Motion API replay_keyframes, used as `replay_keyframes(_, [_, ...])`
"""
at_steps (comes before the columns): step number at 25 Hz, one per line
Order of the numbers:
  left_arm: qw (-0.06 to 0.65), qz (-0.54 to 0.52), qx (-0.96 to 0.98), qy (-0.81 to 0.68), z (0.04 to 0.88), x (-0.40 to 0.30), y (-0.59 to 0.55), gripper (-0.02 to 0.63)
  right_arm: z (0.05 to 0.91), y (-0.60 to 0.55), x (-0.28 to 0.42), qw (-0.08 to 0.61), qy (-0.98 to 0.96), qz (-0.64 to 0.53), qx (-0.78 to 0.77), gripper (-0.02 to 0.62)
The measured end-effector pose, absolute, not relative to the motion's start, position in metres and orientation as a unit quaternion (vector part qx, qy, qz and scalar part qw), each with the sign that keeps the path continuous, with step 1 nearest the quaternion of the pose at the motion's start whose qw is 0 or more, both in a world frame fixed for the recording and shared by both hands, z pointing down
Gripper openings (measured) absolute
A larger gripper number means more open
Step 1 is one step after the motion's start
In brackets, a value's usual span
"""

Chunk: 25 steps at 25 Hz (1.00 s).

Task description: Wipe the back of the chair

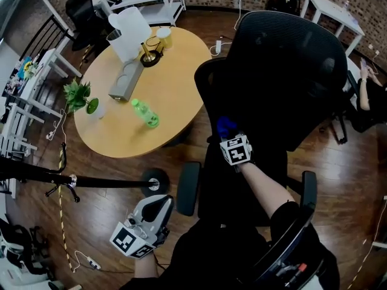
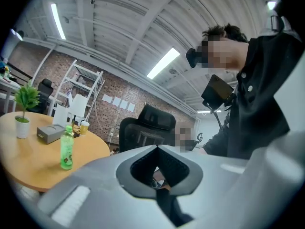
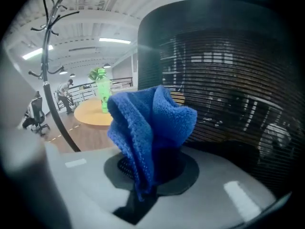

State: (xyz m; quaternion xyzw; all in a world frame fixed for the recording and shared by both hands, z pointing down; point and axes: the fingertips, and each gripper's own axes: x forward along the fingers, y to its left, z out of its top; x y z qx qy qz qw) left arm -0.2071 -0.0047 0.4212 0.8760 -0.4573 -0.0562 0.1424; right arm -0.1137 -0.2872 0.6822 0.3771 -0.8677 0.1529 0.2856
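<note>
Two grippers in my charge. Right gripper: jaws clamped on a bunched blue cloth, low on the black mesh chair back; I cannot tell if they touch. Left gripper: jaws together, nothing between them, held left of the chair's armrest.

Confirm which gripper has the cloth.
The right gripper: its jaws are shut on the blue cloth, close to the chair back. The left gripper is shut, empty, and held apart from it.
</note>
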Motion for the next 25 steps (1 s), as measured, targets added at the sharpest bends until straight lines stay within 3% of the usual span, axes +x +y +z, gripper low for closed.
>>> replay_keyframes(5, [0.149, -0.054, 0.868, -0.471, 0.427, -0.215, 0.000, 0.006, 0.682, -0.256, -0.175, 0.262, -0.923, 0.142, 0.244, 0.057])
replay_keyframes(9, [0.148, -0.045, 0.870, -0.468, 0.425, -0.205, -0.003, 0.006, 0.703, -0.236, -0.182, 0.273, -0.927, 0.151, 0.208, 0.057])
replay_keyframes(14, [0.153, -0.034, 0.876, -0.456, 0.430, -0.190, -0.011, 0.006, 0.734, -0.270, -0.112, 0.313, -0.877, 0.180, 0.316, 0.057])
replay_keyframes(25, [0.153, -0.031, 0.910, -0.384, 0.425, -0.121, -0.046, 0.006, 0.733, -0.296, 0.083, 0.304, -0.809, 0.213, 0.455, 0.057])
